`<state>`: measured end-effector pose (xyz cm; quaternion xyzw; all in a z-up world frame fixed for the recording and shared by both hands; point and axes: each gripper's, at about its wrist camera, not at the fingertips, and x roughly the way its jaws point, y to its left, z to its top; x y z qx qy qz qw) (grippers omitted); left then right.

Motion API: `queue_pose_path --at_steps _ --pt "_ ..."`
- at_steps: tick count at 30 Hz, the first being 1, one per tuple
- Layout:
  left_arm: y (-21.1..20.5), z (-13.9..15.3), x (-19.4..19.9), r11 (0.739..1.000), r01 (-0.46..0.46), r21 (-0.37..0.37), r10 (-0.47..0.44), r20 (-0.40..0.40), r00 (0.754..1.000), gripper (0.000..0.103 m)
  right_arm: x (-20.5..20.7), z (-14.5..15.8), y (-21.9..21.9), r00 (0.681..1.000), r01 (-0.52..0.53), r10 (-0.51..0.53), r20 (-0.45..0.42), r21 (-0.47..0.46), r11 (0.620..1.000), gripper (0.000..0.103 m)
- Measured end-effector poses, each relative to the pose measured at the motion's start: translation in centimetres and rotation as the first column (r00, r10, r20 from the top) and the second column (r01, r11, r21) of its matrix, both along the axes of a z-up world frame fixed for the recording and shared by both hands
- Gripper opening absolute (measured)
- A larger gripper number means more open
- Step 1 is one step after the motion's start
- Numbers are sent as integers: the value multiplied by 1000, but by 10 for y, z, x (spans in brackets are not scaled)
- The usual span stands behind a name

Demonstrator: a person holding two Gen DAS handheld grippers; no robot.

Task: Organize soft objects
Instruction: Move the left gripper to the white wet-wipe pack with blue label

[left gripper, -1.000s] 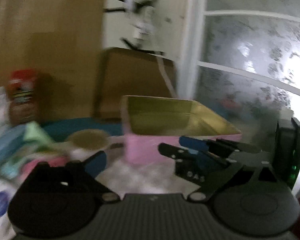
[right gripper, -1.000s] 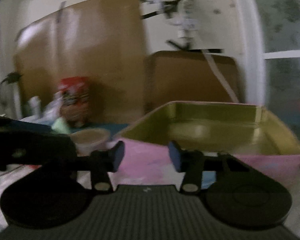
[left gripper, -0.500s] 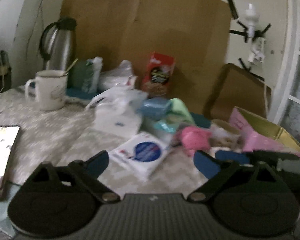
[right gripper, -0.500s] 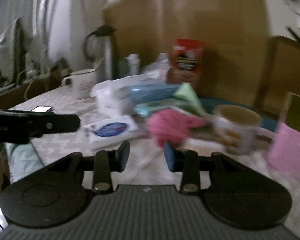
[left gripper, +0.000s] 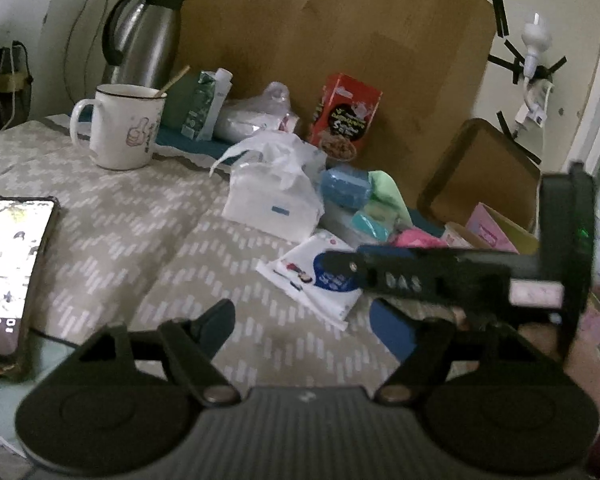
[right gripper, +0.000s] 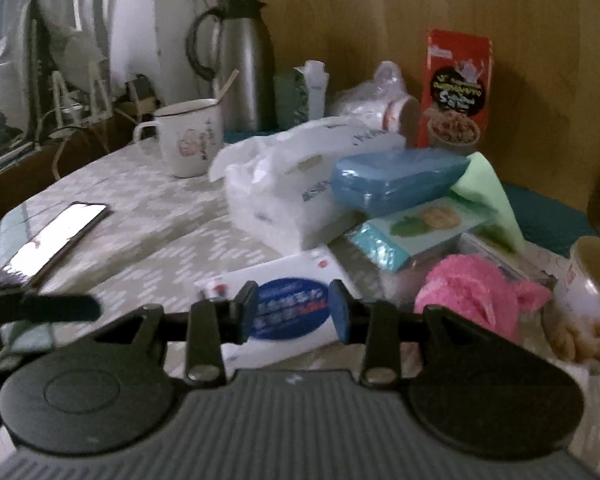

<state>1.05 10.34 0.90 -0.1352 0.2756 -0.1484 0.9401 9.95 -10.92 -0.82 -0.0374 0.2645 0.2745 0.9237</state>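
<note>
**Grippers poised over the soft pile**

Both grippers hang empty: the left gripper (left gripper: 304,320), just narrowing, stays spread; the right gripper (right gripper: 294,316) is part-spread, framing the white wipes pack (right gripper: 284,300), likely first pick beside the pink fluffy cloth (right gripper: 476,292).

A lived-in room of a home, its table (left gripper: 132,216) spread with a patterned cloth and crowded with daily clutter: a steel thermos jug (right gripper: 242,68), a white mug (left gripper: 120,126) with a stick in it, a red snack box (right gripper: 456,92), tissue packs in a plastic bag (right gripper: 300,184), a lit phone (left gripper: 8,268). Flattened cardboard (left gripper: 340,32) leans against the wall behind, a plug (left gripper: 534,92) taped beside it. Curtains (right gripper: 80,8) hang at a window to one side.
</note>
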Motion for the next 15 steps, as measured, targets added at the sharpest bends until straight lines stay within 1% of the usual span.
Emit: queue_pose_path --at_steps 2,5,8,10,12,15 --pt "-1 -1 1 1000 11 1 -11 -5 1000 76 5 1 -2 1000 7 -7 -3 8 1000 46" --pt "-4 -3 4 1000 28 -8 -28 -21 999 76 7 3 -1 1000 -14 14 -12 11 1000 52" --pt "-6 -4 6 999 42 -23 -43 -36 998 76 9 2 0 1000 7 -7 12 -2 1000 52" --pt "-7 -5 7 998 47 -30 -48 -43 998 76 13 0 -1 1000 21 -21 10 -4 1000 52" --pt "-7 -5 8 998 46 -35 -48 -56 997 76 15 -2 0 1000 7 -7 -3 -5 1000 49" --pt "-5 -6 10 998 41 -48 -45 -77 996 76 12 -1 -3 999 -14 14 -40 15 1000 50"
